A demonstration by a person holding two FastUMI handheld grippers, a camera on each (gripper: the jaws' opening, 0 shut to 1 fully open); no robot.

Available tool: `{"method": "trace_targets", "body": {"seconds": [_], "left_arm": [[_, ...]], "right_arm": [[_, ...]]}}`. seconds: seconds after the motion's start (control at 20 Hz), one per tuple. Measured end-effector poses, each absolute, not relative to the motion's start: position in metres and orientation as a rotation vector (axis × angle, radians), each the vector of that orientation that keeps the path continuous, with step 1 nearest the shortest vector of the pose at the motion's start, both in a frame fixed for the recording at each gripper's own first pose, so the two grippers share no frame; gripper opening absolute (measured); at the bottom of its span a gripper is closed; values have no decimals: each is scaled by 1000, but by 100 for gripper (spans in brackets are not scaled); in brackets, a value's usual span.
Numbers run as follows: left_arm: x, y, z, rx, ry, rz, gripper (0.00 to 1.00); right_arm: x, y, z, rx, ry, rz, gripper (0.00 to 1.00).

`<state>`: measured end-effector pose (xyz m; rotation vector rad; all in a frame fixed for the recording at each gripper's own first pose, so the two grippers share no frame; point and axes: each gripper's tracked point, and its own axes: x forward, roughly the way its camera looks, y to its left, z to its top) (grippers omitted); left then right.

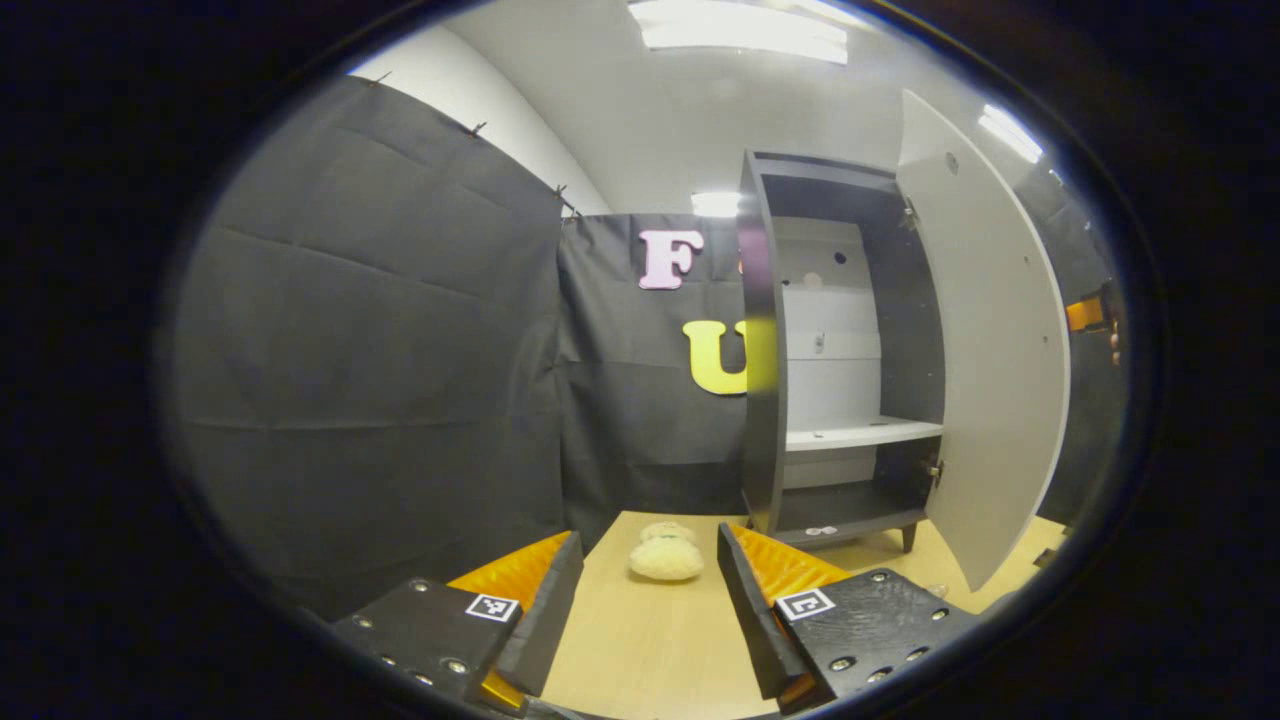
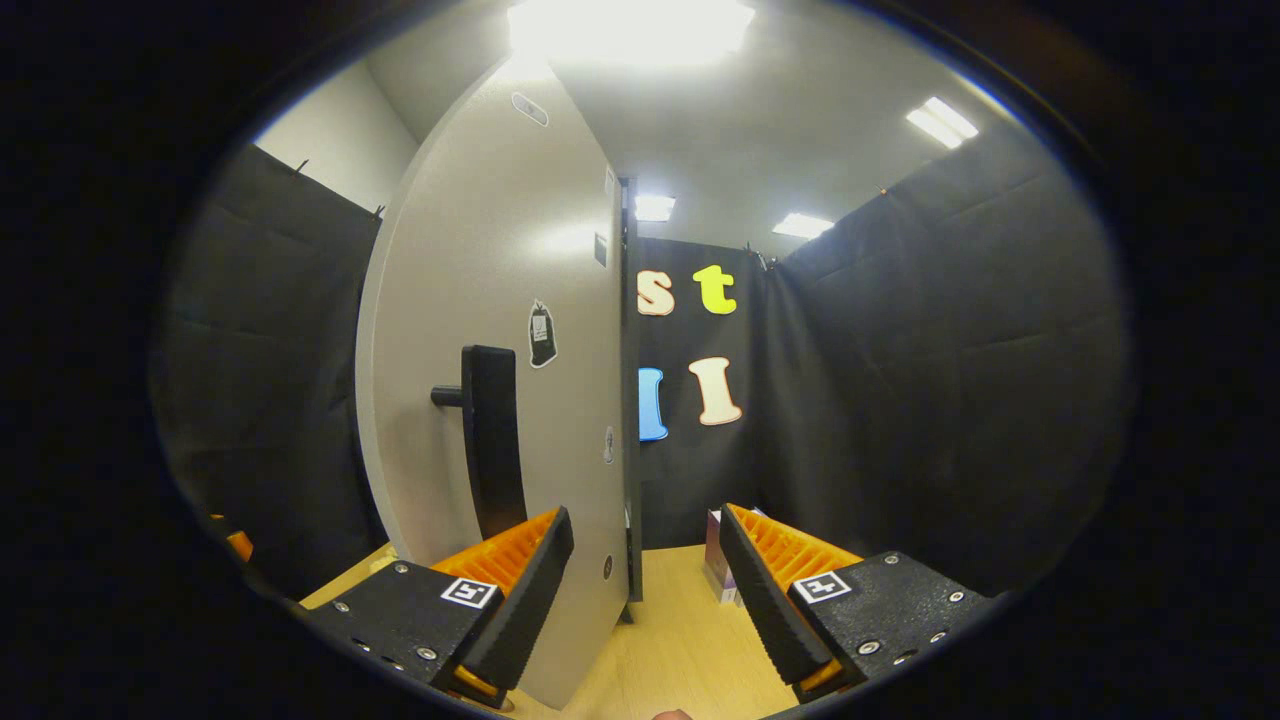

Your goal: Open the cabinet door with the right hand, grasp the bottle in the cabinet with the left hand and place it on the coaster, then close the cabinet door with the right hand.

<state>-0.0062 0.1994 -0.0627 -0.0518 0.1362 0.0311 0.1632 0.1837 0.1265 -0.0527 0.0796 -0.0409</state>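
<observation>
- The left hand-held gripper [image 1: 650,600] is spread wide and holds nothing, low over the table [image 1: 640,660].
- A fluffy cream coaster [image 1: 666,553] lies on the table between its fingers, left of the cabinet [image 1: 840,350].
- The cabinet door [image 1: 990,340] stands open; the shelves visible inside are bare, with no bottle seen.
- The right hand-held gripper [image 2: 645,590] is also wide and empty, just beside the door's dark handle [image 2: 492,440].
- A small sticker [image 2: 541,335] on the door is too small to read.
</observation>
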Motion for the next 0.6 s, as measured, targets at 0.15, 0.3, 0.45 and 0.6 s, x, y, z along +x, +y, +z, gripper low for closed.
{"method": "trace_targets", "body": {"seconds": [0.15, 0.3, 0.45, 0.6], "left_arm": [[-16, 217, -65, -63, 134, 55, 78], [-26, 239, -68, -67, 142, 92, 77], [-36, 255, -71, -65, 150, 125, 83], [-44, 266, -71, -58, 152, 150, 83]], "right_arm": [[167, 205, 125, -70, 78, -23, 88], [182, 217, 117, -64, 80, -14, 92], [193, 233, 112, -44, 87, 3, 92], [204, 245, 103, -25, 99, 23, 92]]}}
